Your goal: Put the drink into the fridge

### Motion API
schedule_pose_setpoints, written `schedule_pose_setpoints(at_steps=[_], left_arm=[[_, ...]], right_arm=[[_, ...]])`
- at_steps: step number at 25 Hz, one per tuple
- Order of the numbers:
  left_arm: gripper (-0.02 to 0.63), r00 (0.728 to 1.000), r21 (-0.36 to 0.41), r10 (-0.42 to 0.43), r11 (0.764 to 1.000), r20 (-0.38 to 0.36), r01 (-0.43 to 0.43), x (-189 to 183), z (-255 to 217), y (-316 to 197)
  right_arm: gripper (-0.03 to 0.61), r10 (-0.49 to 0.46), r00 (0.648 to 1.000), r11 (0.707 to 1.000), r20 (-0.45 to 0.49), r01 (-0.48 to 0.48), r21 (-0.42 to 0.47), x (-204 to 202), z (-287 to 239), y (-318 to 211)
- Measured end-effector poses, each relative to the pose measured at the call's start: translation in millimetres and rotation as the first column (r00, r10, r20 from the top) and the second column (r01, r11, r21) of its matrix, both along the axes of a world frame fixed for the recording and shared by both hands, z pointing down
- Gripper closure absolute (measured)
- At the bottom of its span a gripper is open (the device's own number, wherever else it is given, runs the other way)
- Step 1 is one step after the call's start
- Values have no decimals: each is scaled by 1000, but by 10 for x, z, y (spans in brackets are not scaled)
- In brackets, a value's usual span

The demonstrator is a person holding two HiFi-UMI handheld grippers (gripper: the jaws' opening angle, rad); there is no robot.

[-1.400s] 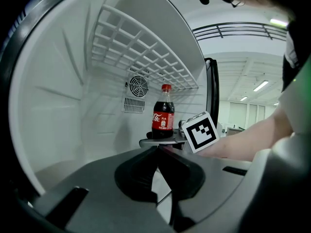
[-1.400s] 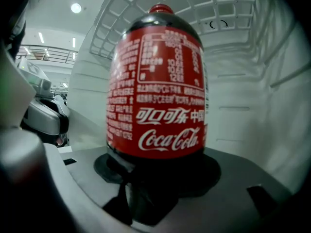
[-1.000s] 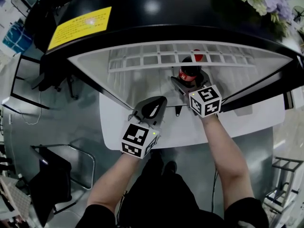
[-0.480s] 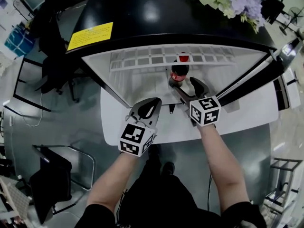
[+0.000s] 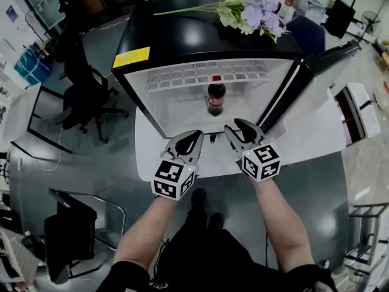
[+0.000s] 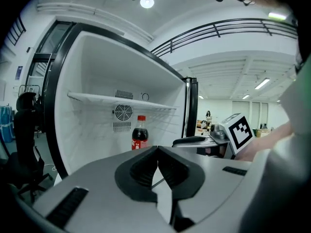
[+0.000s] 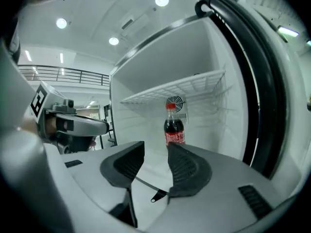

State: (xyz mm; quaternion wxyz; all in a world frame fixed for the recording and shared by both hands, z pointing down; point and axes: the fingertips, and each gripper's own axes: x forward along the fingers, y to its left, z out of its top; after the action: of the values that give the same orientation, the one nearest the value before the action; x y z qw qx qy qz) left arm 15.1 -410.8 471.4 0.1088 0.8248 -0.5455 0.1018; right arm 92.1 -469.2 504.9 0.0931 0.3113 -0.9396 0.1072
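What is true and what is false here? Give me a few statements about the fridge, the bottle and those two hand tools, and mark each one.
1. The door of the fridge stands open. True.
2. The cola bottle lies on its side on the wire shelf. False: it stands upright inside the fridge, below that shelf.
3. The right gripper holds the bottle. False: nothing is between its jaws, which are closing, and it is clear of the bottle.
4. Flowers lie on top of the fridge. True.
5. The left gripper has its jaws together with nothing in them. True.
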Motion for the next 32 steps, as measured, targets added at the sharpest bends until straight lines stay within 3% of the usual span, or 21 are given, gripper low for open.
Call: schedule_pose_setpoints(at_steps=[5, 9, 15, 25, 32], left_arm=[[600, 1000, 27, -6, 1000, 17, 6, 82, -321, 331], [600, 1000, 7, -13, 1000, 9, 13, 106, -430, 656], [601, 1000, -4, -25, 1000, 5, 25, -66, -613, 1085], [601, 1000, 32, -1, 999, 28, 0, -842, -905, 1920], [601, 1000, 116, 19, 993, 1, -19, -1390, -1109, 2279]], right_arm=[[462, -20, 998, 999, 61, 18, 35, 166, -388, 556], [486, -20, 995, 1000, 95, 18, 21, 315, -512, 1047], [547, -66, 994, 998, 85, 64, 29, 231, -677, 1701], [565, -62, 990, 996, 129, 53, 73, -322, -1032, 2488], [565, -23, 985, 991, 169, 0, 137, -675, -1509, 2807]])
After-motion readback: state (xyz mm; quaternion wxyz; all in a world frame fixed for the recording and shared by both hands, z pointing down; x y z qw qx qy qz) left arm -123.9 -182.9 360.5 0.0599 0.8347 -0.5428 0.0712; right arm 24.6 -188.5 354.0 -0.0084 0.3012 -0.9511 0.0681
